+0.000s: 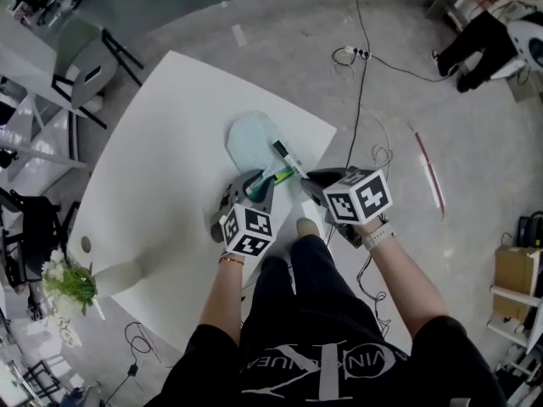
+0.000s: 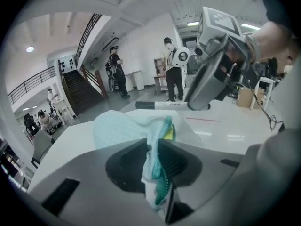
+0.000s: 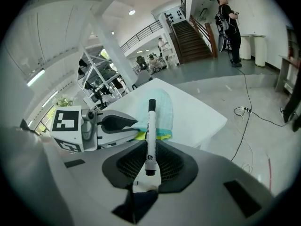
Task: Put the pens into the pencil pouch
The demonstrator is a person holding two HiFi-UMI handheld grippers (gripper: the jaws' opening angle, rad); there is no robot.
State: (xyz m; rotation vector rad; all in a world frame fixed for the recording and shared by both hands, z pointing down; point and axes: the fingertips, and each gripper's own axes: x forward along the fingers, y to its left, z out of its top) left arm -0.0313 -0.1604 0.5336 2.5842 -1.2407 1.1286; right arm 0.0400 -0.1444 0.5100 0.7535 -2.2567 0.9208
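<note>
The left hand-held gripper (image 1: 259, 185) has its 2 jaws clamped on the teal-zippered mouth of the pale blue fabric pencil pouch (image 1: 253, 138). The pouch lies on the white square worktop (image 1: 161, 185) close to its far right edge, with broad bare surface to the left and grey floor with cables beyond that edge. The right hand-held gripper (image 1: 310, 179), just beside the left one, is clamped on the tail of a white marker pen with a black cap (image 3: 150, 128), whose long axis runs straight out along the jaws, cap end pointing away from the person over the pouch's mouth.
</note>
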